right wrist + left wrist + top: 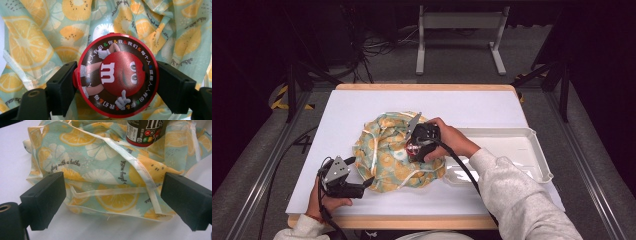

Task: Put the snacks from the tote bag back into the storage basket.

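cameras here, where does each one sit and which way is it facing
High view: above the person's side, facing forward and down on the table; shows both forearms, left gripper, right gripper.
Left gripper view: rides the left gripper, facing the lemon-print cloth bag between open jaws.
Right gripper view: rides the right gripper, facing down at the candy can clamped between its jaws.
All three share the bag.

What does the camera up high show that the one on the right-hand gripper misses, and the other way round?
The high view alone takes in the white tray, the left gripper with its jaws apart at the cloth's edge, and the person's sleeve. The right gripper view alone gives the candy can lid with its red character, clamped between the right gripper jaws. Both show the lemon-print cloth.
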### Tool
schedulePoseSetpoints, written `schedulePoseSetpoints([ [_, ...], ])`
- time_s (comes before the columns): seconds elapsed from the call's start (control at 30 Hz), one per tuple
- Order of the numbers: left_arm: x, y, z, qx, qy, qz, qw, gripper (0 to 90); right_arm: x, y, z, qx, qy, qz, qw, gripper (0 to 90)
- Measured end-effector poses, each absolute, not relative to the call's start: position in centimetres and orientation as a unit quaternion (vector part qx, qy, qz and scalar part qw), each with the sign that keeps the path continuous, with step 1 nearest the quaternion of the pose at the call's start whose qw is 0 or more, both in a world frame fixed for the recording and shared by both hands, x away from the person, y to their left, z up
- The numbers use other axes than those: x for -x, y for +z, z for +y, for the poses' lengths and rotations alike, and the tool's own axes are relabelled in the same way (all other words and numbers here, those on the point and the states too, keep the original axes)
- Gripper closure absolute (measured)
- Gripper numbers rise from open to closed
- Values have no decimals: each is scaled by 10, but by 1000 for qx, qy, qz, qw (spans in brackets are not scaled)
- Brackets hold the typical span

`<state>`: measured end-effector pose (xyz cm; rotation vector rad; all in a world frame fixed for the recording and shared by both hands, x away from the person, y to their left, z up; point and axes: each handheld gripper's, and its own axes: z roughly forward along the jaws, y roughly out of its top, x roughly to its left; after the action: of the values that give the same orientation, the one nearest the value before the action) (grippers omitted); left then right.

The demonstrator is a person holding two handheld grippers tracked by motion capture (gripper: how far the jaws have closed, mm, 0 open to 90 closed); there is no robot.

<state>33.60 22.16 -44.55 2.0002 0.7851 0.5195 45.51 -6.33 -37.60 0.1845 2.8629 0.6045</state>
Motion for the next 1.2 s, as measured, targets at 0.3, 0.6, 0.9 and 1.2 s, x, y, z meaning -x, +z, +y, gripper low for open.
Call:
schedulePoseSetpoints([
  [0.3, -335, -445, 222, -809, 209, 318, 448, 70, -454, -374, -61, -60, 200, 972, 111, 236],
  [0.6, -336, -446, 222, -809, 210, 319, 447, 70, -453, -373, -62, -58, 204, 971, 115, 238],
  [0.9, -335, -446, 223, -807, 211, 321, 448, 71, -451, -367, -62, -51, 200, 971, 123, 238],
  [1.2, -336, -446, 223, -806, 213, 324, 447, 71, -446, -352, -71, -50, 211, 967, 132, 238],
])
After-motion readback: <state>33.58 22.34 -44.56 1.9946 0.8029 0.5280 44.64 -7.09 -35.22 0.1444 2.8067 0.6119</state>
